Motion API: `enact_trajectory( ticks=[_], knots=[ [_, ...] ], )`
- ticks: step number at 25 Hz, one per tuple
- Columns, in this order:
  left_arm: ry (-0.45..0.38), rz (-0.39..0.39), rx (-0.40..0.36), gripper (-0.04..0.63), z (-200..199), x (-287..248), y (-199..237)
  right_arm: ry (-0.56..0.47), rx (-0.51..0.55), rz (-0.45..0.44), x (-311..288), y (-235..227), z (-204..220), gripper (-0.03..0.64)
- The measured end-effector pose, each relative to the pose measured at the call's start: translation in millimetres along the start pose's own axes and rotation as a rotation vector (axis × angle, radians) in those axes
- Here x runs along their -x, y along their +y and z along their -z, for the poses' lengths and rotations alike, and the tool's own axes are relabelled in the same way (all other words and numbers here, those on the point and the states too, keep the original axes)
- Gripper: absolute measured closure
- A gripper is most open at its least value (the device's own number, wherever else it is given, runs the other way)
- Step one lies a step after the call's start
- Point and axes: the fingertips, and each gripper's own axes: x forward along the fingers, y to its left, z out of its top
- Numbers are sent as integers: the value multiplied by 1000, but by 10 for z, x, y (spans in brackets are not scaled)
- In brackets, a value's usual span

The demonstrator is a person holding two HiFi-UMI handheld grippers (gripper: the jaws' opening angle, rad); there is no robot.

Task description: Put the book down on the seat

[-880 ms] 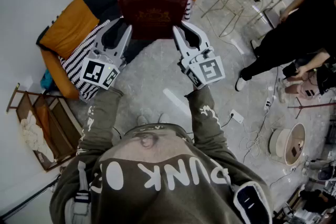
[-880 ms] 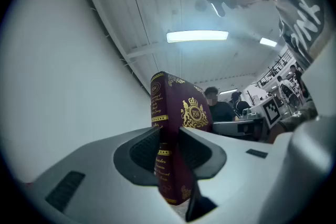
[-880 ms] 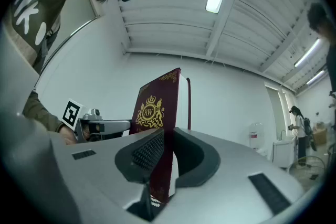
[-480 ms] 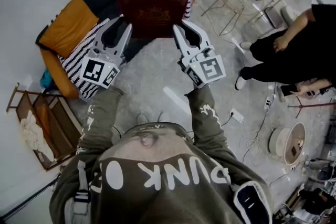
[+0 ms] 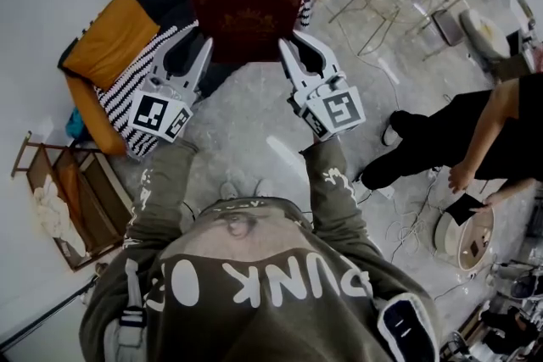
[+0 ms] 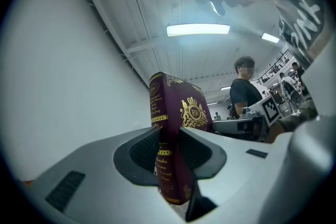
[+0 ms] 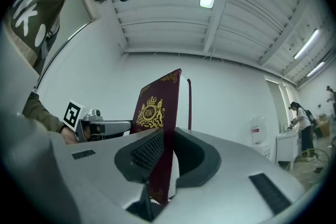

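The maroon book [image 5: 246, 19] is up in the air at the upper middle of the head view. It is clamped on its 2 side edges, with the left gripper [image 5: 197, 53] on its left edge and the right gripper [image 5: 297, 52] on its right. Its gold-crested cover faces the camera and its white page block shows along the edge farthest up the frame. It is tipped back, somewhere between upright and flat. In the left gripper view the fingers [image 6: 143, 149] are closed on the spine side of the book [image 6: 178, 123]. In the right gripper view the fingers [image 7: 148, 153] are pressed onto the opposite edge of the book [image 7: 156, 113], where cover and white pages meet. The orange armchair [image 5: 110, 42] with its black-and-white striped throw [image 5: 127, 93] lies behind and below the book, spreading toward the upper left of the frame. The seat seems to sit directly past the book's far edge, and the book hides most of it. The left gripper hangs over the striped side and looks the nearer of the 2, while the right gripper hangs over bare floor [image 5: 254, 127]. Both forearms reach forward almost in parallel, with the marker cubes toward the person. The book is not yet on the seat. Judging from this, both grippers would need to carry it forward and down together, laying it flat before letting go.
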Motion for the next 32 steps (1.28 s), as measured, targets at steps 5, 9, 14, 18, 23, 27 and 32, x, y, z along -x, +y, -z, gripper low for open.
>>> enact_trajectory(
  ticks=[5, 9, 14, 18, 23, 27, 32],
  knots=[
    [17, -11, -12, 497, 44, -144, -137, -3, -3, -15, 103, -181, 14, 549],
    [24, -18, -12, 497, 106, -235, -204, -3, -11, -18, 157, -288, 60, 549],
    [34, -16, 3, 497, 245, -452, -142, 8, -27, -10, 88, -496, 175, 549],
    [39, -13, 18, 497, 414, -681, 41, 20, -35, 0, -108, -708, 313, 549],
    [35, 4, 38, 497, 685, -1045, 371, 40, -31, 17, -454, -1043, 536, 549],
    [25, 15, 64, 497, 877, -1341, 739, 60, -20, 36, -837, -1295, 684, 549],
    [16, 33, 80, 497, 1027, -1659, 1172, 75, -10, 54, -1273, -1542, 797, 549]
  ],
)
